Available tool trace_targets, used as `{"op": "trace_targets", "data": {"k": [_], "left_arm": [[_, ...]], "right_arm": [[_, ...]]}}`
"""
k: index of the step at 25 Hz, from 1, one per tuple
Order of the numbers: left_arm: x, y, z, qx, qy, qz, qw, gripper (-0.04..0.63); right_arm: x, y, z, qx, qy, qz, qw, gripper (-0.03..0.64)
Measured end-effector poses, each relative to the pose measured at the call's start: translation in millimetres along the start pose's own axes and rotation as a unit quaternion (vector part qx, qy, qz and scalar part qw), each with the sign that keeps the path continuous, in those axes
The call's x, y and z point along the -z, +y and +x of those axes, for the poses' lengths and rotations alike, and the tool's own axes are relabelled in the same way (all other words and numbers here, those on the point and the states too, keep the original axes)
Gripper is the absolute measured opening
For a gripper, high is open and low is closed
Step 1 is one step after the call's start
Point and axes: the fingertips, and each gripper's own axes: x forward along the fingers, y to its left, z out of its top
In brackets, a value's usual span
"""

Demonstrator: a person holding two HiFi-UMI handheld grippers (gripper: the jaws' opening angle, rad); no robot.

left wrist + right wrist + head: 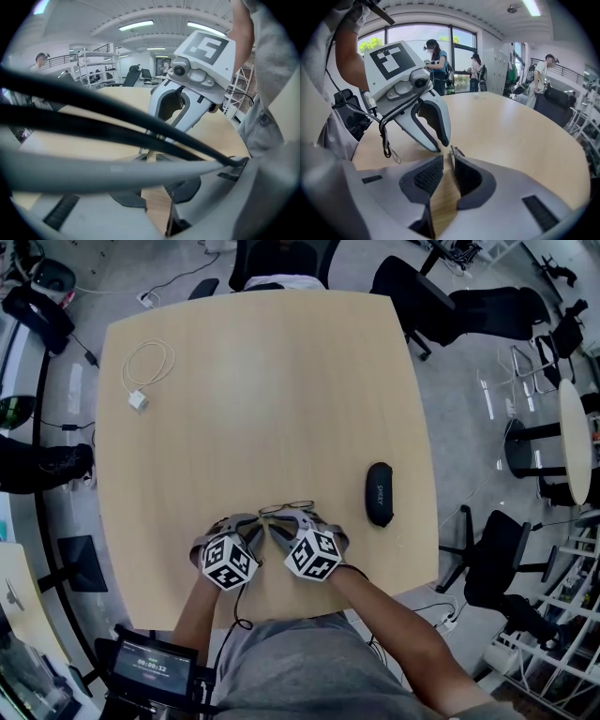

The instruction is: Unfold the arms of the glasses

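Observation:
The thin-rimmed glasses (287, 508) lie on the wooden table (281, 399) near its front edge, just beyond both sets of fingertips. In the head view my left gripper (247, 522) reaches their left end and my right gripper (292, 521) their near side. In the right gripper view a thin dark piece of the glasses (453, 151) sits at the tips of the right gripper (446, 157), whose jaws stand close together on it. The left gripper (149, 156) shows a narrow gap, and cables (93, 126) hide its tips.
A black glasses case (379, 493) lies to the right of the glasses. A white cable with a charger (141, 381) rests at the table's far left. Office chairs (487, 310) and several people (436, 61) are around the table.

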Motion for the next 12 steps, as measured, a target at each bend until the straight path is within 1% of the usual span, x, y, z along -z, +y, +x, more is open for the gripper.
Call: {"op": "trace_targets", "data": {"k": [2, 4, 9, 11, 12], "left_arm": [[-1.0, 2.5, 1.6, -0.002, -0.003, 0.003, 1.0000, 0.040], [-5.0, 4.5, 3.6, -0.002, -0.005, 0.017, 0.9998, 0.040], [-9.2, 6.9, 6.7, -0.008, -0.008, 0.033, 0.9994, 0.040], [-10.2, 9.1, 4.8, -0.015, -0.007, 0.039, 0.9991, 0.040], [-11.0, 11.1, 2.9, -0.019, -0.007, 0.045, 0.9988, 0.040]], "right_arm": [[3.4, -1.6, 4.2, 0.000, 0.006, -0.001, 1.000, 0.078], [5.0, -3.5, 7.6, -0.002, 0.010, -0.001, 1.000, 0.078], [5.5, 1.6, 9.1, -0.014, 0.010, 0.008, 1.000, 0.078], [1.9, 2.4, 2.2, -0.009, 0.003, 0.007, 1.000, 0.078], [0.4, 0.5, -3.4, 0.000, 0.001, 0.008, 1.000, 0.078]]}}
